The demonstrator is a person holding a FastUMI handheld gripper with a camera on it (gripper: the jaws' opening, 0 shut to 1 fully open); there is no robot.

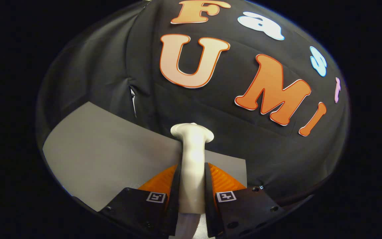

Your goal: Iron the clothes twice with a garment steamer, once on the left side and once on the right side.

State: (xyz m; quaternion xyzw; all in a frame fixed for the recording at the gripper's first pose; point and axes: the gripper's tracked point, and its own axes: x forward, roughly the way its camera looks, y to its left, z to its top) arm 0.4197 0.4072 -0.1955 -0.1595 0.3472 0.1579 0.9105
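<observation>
My gripper (192,186) clamps the white steamer (192,156) at centre frame; I should hold it level above the grey sheet (104,156), lower left, stroking slowly.

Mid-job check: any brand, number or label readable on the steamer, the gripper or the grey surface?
White steamer, clamped between the fingers of the gripper: no text.
Grey surface: no text.
Two square markers on the gripper: coded patterns, no words or numbers.
</observation>
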